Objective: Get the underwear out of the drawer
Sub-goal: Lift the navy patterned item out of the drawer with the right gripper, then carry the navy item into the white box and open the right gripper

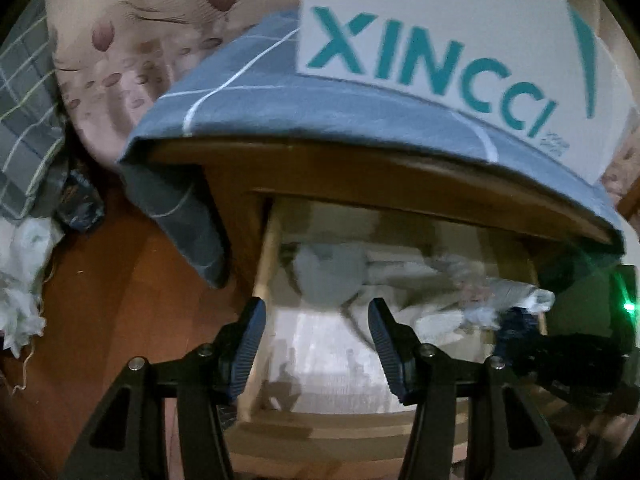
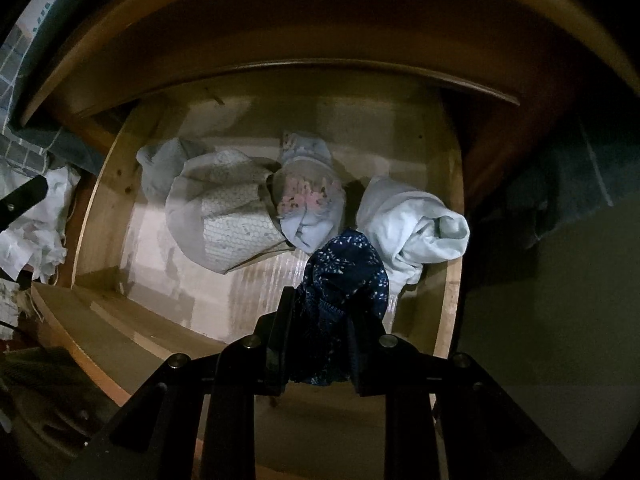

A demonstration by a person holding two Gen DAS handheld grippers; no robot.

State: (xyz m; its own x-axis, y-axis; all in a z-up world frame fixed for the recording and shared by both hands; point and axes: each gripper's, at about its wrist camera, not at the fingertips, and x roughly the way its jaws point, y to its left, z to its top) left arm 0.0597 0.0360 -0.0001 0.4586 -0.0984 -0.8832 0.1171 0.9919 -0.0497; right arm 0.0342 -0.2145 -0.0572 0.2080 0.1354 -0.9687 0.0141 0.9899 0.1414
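The wooden drawer [image 2: 454, 264] stands pulled open under the cabinet top. In the right wrist view my right gripper [image 2: 320, 316] is shut on a dark blue speckled underwear [image 2: 348, 276], bunched between its fingers above the drawer's front right. Further back in the drawer lie a grey honeycomb-print garment [image 2: 224, 216], a pale blue and pink one [image 2: 308, 204] and a white one [image 2: 412, 220]. In the left wrist view my left gripper [image 1: 316, 324] is open over the drawer [image 1: 266, 264], near its left side, with nothing between its blue pads [image 1: 252, 332]. A grey garment [image 1: 328, 276] lies just beyond them.
A white box with teal letters [image 1: 440, 40] sits on a blue checked cloth [image 1: 248, 92] that covers the cabinet top. Floral bedding [image 1: 132, 40] lies behind. White rags [image 1: 20, 304] and a dark patterned cloth [image 1: 80, 204] lie on the wooden floor at the left.
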